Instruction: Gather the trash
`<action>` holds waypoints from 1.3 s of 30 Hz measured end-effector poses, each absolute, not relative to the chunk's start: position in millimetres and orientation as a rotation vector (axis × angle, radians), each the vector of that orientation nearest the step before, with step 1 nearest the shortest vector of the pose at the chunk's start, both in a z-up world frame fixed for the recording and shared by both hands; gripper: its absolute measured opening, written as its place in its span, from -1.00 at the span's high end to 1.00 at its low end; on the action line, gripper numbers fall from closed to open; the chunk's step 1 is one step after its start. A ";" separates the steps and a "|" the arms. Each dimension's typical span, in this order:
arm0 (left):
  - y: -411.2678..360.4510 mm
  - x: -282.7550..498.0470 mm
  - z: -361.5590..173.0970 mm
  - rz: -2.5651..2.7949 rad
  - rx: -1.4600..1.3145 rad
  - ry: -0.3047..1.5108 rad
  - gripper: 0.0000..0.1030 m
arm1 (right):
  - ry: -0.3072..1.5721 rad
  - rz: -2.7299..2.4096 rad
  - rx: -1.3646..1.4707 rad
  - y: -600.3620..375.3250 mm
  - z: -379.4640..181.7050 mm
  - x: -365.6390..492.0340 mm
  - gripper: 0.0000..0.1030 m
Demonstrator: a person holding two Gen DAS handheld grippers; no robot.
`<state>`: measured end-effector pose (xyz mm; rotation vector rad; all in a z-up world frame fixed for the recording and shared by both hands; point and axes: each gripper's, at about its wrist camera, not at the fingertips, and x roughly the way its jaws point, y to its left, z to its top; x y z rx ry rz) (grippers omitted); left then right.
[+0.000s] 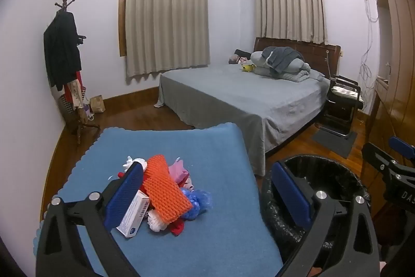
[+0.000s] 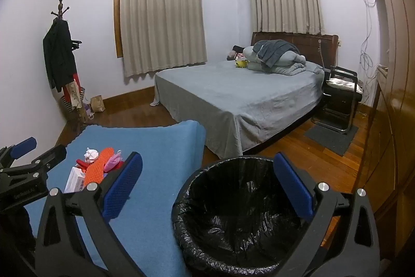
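A pile of trash (image 1: 166,196) lies on the blue-covered table (image 1: 212,232). On top is an orange foam net (image 1: 166,188), with a white carton (image 1: 135,214), blue mesh (image 1: 197,199), pink and white tissue and red scraps around it. My left gripper (image 1: 207,173) hangs open above the table, its left pad just over the pile and nothing between its fingers. The black-lined bin (image 2: 241,212) stands right of the table. My right gripper (image 2: 207,162) is open over the bin's near rim, with nothing in it. In the right wrist view the pile (image 2: 96,165) sits to the left.
A bed with a grey cover (image 1: 246,95) fills the back right, with folded bedding at its head. A coat stand (image 1: 64,56) and a paper bag (image 1: 98,103) stand by the left wall. A black chair (image 2: 339,98), a dark mat (image 2: 332,138) and a wooden wardrobe (image 2: 394,95) are on the right.
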<state>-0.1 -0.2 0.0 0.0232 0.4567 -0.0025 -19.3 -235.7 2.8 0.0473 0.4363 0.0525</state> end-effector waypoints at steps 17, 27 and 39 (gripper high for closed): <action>2.6 1.4 0.2 0.000 0.020 0.465 -0.88 | 0.438 0.053 0.045 -235.7 2.4 -18.6 -0.91; 1.6 1.4 0.2 0.001 0.020 0.467 -0.88 | 0.442 0.052 0.045 -235.0 1.8 -17.7 -0.91; 1.5 1.7 0.6 0.001 0.019 0.469 -0.88 | 0.444 0.052 0.044 -234.6 1.7 -17.6 -0.91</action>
